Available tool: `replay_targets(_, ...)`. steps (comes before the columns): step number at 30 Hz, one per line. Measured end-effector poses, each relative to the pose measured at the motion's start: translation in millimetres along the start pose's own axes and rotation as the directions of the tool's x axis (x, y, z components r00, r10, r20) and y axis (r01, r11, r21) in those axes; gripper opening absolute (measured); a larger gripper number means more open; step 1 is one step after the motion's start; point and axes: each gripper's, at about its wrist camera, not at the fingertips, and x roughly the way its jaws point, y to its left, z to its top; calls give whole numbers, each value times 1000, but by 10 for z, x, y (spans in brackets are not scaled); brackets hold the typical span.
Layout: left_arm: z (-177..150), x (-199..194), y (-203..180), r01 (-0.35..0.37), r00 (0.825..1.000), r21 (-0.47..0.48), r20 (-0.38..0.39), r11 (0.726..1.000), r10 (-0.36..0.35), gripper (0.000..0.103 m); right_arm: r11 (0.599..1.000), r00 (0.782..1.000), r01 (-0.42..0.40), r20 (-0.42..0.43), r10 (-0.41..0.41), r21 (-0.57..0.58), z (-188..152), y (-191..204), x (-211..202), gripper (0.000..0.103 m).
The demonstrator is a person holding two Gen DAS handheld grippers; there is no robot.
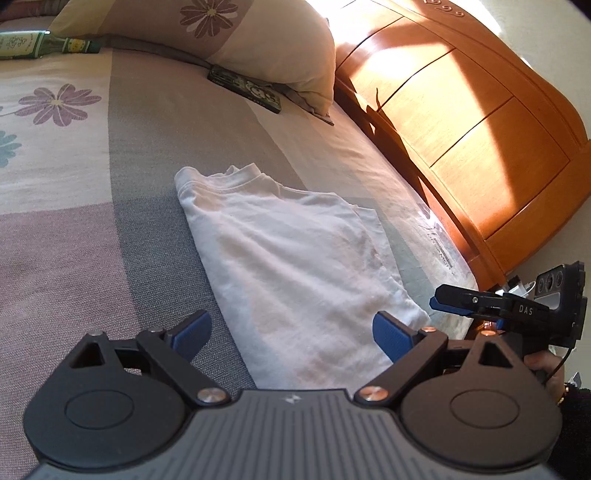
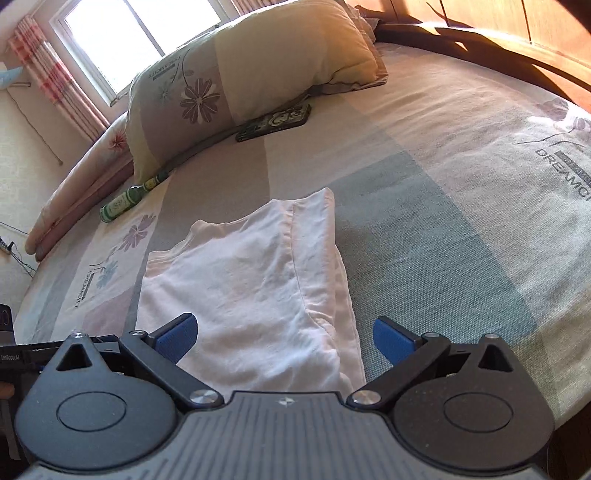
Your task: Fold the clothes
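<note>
A green bottle (image 1: 44,45) lies at the far left of the patchwork bed (image 1: 74,240), near a floral pillow (image 1: 207,33) with a dark phone-like case (image 1: 245,92) tucked against its near edge, all well apart from the work. At centre, a white T-shirt (image 1: 295,258) rests flat on the bed, sides apparently turned in to form a narrow strip, collar pointing to the far end. The left hand-held gripper (image 1: 291,334) hovers over the shirt's near hem with its blue pads spread apart, holding nothing; the right hand-held gripper (image 2: 284,336), pads likewise apart and empty, sits over the same hem beside it. Both seem posed to take the hem corners for a fold toward the collar. On the right rises a sunlit wooden headboard (image 1: 480,129). Nothing stands between the grippers and the cloth.
</note>
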Motion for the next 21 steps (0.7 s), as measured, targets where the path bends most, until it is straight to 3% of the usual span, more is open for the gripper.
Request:
replay_targets(4, 40, 77, 184, 97, 993, -147, -46, 984, -104, 94, 996, 991, -66, -112, 73, 60, 181, -257, 223, 103)
replay_targets(9, 84, 273, 326, 144, 977, -264, -115, 954, -179, 94, 980, 965, -172, -182, 189, 104, 343, -412, 417, 103)
replay_targets(15, 243, 474, 382, 191, 965, -310, -113, 931, -236, 98, 939, 935, -280, -164, 314, 201, 556, -514, 676, 103)
replay_targets(21, 322, 575, 361, 212, 967, -304, -75, 929, -245, 98, 919, 925, -327, -126, 359, 221, 642, -460, 851, 103)
